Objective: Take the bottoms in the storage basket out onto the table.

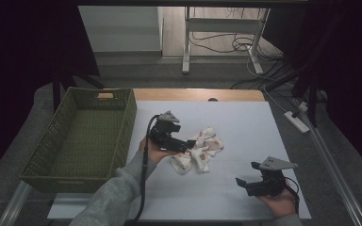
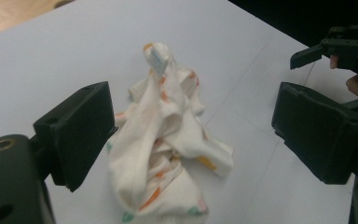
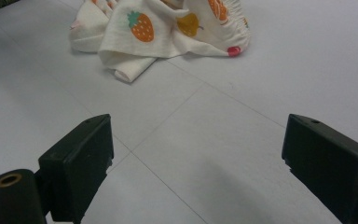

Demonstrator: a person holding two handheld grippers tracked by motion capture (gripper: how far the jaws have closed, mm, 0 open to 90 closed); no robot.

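White table, crumpled fruit-print cloth at centre, my left gripper spread beside cloth, my right gripper spread, well apart from cloth.

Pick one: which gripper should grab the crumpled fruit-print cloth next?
Left, probably. The left gripper sits right at the cloth, jaws open with the heap between them. The right gripper is also open but stands farther off, bare white mat between.

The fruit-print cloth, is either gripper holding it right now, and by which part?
Nothing is held. The cloth lies loose between the left gripper's open jaws; the right gripper is open too.
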